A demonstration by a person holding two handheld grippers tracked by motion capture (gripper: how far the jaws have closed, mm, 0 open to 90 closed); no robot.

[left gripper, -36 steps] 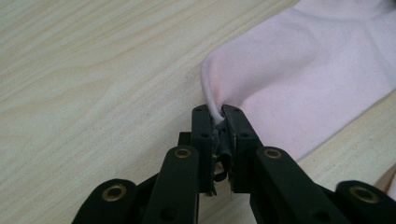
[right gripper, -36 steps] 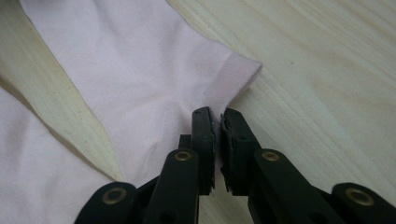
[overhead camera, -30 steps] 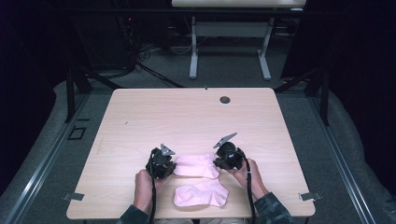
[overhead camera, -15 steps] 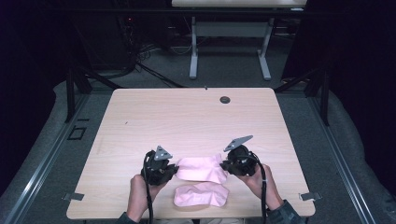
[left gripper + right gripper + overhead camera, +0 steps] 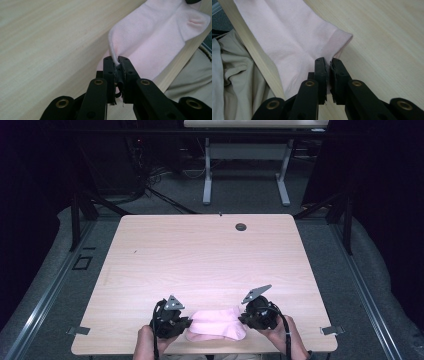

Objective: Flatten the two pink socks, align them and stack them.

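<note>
So there's a pink sock (image 5: 217, 324) lying near the front edge of the light wood table (image 5: 200, 260), right by the person's side, and both grippers are on it. From the high view it looks like one pink bundle stretched between the two tools; can't tell if it's one sock or two stacked.

The left gripper (image 5: 181, 322) sits at the sock's left end, held in the left hand (image 5: 145, 342). In the left gripper view its jaws are pinched nearly together on a thin fold of the sock's edge (image 5: 113, 53), which rises as a little ridge of fabric straight out of the clamp. The rest of the sock runs away toward the table's front edge, with the heel or toe bump at the far end.

The right gripper (image 5: 247, 317) is at the sock's right end, in the right hand (image 5: 285, 337). In the right gripper view the jaws are closed on the fabric just below the ribbed cuff (image 5: 337, 40), narrow gap, cloth between them.

Past the sock, way at the back of the table, there's a small dark round grommet (image 5: 241, 226). Beige trousers (image 5: 239, 85) show below the table edge beside the sock.
</note>
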